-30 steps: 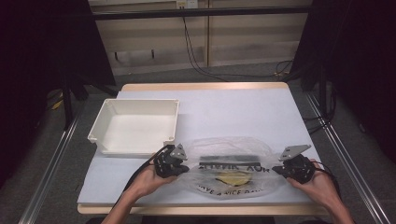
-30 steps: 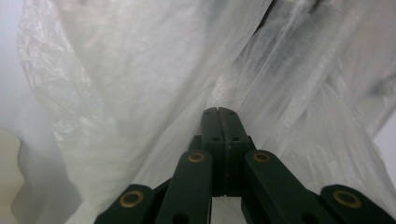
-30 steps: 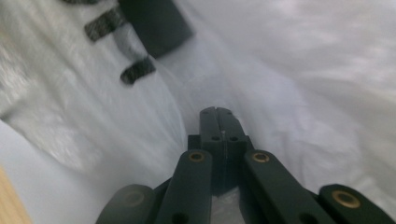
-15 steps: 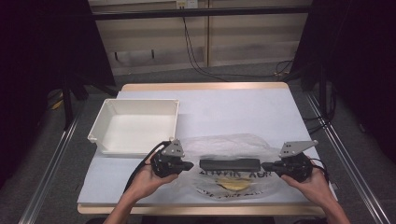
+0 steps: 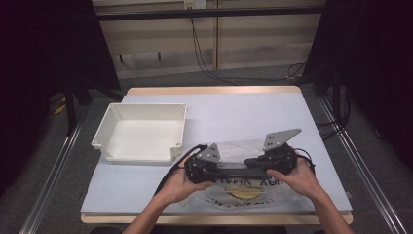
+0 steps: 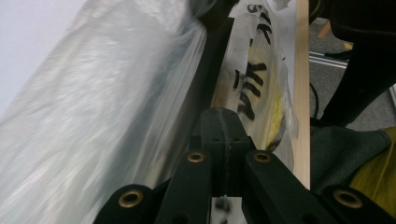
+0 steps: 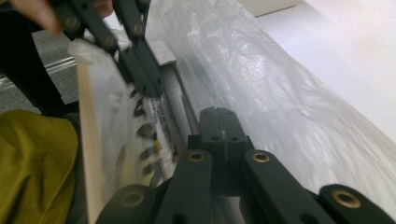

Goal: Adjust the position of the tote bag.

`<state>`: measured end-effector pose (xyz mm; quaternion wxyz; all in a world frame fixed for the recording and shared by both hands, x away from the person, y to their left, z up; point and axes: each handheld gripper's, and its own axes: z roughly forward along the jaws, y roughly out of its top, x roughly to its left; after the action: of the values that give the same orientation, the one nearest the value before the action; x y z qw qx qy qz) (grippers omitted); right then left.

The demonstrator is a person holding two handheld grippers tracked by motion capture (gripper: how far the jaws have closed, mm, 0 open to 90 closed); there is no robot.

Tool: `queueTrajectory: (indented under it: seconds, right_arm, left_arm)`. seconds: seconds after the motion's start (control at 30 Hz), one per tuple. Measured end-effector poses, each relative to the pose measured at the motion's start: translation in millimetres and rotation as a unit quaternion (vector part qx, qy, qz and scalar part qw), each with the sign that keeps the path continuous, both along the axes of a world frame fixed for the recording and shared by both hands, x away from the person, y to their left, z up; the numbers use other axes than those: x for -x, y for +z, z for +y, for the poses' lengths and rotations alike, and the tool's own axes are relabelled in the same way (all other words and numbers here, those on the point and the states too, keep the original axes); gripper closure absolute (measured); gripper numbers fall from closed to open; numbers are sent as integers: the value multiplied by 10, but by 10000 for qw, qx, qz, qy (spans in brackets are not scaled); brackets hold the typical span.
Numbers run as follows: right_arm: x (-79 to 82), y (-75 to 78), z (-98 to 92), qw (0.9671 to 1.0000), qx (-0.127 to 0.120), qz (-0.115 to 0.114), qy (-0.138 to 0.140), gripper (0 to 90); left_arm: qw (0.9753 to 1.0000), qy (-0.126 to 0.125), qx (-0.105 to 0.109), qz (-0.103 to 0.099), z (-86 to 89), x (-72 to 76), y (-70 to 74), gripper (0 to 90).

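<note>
A clear plastic bag (image 5: 243, 192) with black lettering and a yellow mark lies near the table's front edge. Its upper part is raised and bunched between my two grippers. My left gripper (image 5: 218, 170) points right and my right gripper (image 5: 251, 163) points left, tips close together, with a dark strip (image 5: 234, 170) of the bag's top edge between them. In the left gripper view the jaws of the left gripper (image 6: 219, 126) stand together on the bag (image 6: 116, 93) film. The right gripper (image 7: 219, 126) is likewise shut on the bag (image 7: 261, 79), facing the left gripper (image 7: 140, 70).
An empty white tray (image 5: 146, 106) stands at the left, just behind my left hand. The pale table top (image 5: 243, 112) stretches behind the bag to the far edge. The front wooden edge (image 5: 146, 218) runs just below the bag.
Both grippers have moved inward along the bag's top edge, from its two ends to nearly meeting at the middle. The bag's top has bunched up with them.
</note>
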<state>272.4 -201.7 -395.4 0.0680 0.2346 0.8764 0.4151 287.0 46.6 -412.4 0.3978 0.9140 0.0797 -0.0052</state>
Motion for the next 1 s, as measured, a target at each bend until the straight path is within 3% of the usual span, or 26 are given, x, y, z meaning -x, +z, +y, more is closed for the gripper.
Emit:
queueTrajectory:
  seconds: [0.23,0.5,0.6,0.73,0.83,0.93,1.0]
  right_arm:
    - [-297,-216,223,9993,293,221,37,900]
    - [-592,-324,245,9985,271,426,-215,900]
    - [-708,-380,237,9979,355,444,-317,900]
    - [-887,-496,214,9957,464,633,-492,900]
    - [-997,-580,180,9942,420,784,-612,900]
    - [-1097,-683,158,9923,526,863,-713,900]
    - [-1166,-739,143,9899,589,1002,-814,900]
  left_arm:
    - [9994,-221,-275,-2,-151,136,-145,900]
    - [9973,-360,-638,0,-206,240,-333,900]
    - [9967,-435,-682,1,-222,307,-376,900]
    - [9954,-513,-803,-33,-227,350,-376,900]
    - [9957,-435,-812,-25,-224,360,-419,900]
    - [9935,-509,-1020,-77,-242,364,-470,900]
    - [9935,-528,-1009,21,-243,372,-499,900]
